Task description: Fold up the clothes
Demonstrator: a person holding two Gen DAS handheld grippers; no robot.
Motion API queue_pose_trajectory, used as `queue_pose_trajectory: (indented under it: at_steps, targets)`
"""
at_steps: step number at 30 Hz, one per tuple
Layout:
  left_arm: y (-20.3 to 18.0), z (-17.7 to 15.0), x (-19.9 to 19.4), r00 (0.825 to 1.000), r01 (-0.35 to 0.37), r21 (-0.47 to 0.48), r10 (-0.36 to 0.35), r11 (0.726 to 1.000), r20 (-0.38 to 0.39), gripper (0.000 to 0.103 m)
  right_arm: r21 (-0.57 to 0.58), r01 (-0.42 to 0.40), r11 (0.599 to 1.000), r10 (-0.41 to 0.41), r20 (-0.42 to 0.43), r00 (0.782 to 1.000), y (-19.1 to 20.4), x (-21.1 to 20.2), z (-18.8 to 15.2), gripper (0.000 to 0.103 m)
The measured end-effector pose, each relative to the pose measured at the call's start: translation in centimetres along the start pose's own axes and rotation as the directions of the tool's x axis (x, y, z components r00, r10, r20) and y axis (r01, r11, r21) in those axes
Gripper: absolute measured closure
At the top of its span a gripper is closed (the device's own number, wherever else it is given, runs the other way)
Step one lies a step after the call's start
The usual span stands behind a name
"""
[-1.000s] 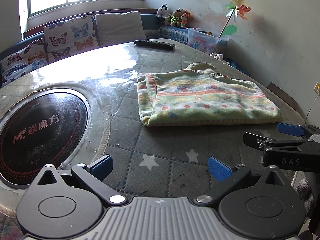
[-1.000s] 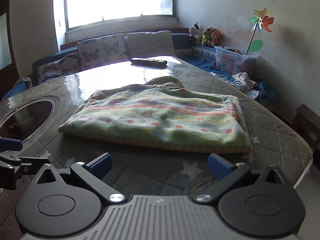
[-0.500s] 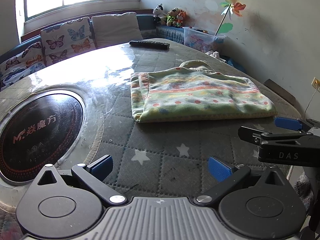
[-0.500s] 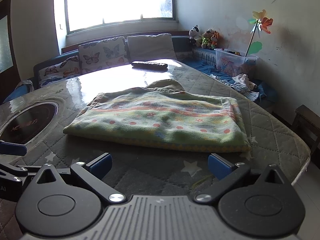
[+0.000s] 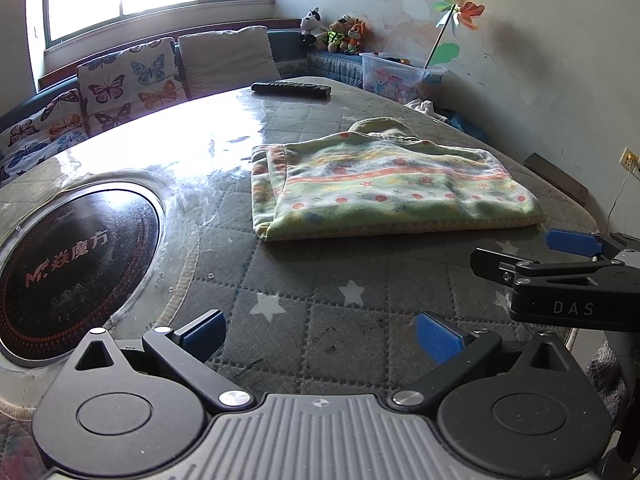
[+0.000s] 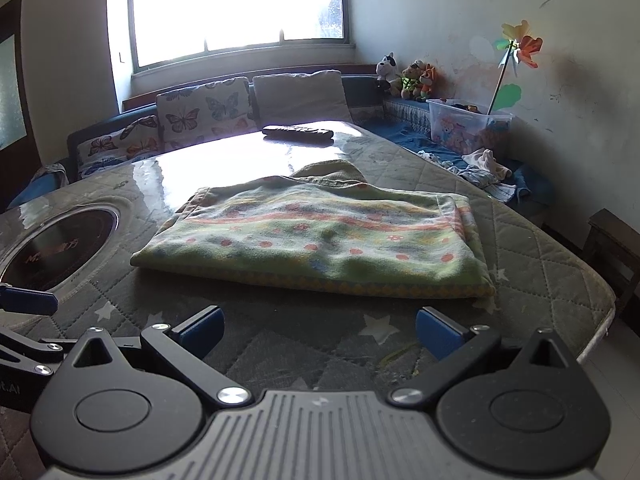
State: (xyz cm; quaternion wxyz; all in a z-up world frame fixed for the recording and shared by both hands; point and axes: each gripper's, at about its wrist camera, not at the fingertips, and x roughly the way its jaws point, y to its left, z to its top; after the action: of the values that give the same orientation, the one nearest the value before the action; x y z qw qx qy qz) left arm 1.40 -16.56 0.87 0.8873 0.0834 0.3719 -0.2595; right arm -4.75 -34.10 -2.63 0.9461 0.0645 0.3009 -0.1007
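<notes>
A: Status of the garment (image 5: 384, 188)?

B: Folded into a flat rectangle, lying on the quilted counter (image 5: 320, 292), well short of the remote (image 5: 291, 89) at the far edge.

A: Grippers?

B: Left gripper (image 5: 320, 334) and right gripper (image 6: 318, 330) both hold nothing, jaws spread wide, near the garment's front edge (no contact).

A: Step in hand?

B: Folding looks complete, or one more halving remains; that would call for pinching an end.

Green floral-striped garment (image 5: 384, 188); grey star-quilted table cover (image 5: 320, 300); butterfly-print cushions (image 5: 128, 84)
</notes>
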Motion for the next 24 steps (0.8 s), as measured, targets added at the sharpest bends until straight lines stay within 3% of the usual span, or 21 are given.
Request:
queue_pose_trajectory:
  at_steps: [24]
  targets:
    - [-1.0,-0.4,-0.9,1.000,-0.002,0.018,0.002,1.000,0.016,0.000,0.011,-0.005,1.000,0.005,0.028,1.000,-0.1,-1.3,-0.2,0.000]
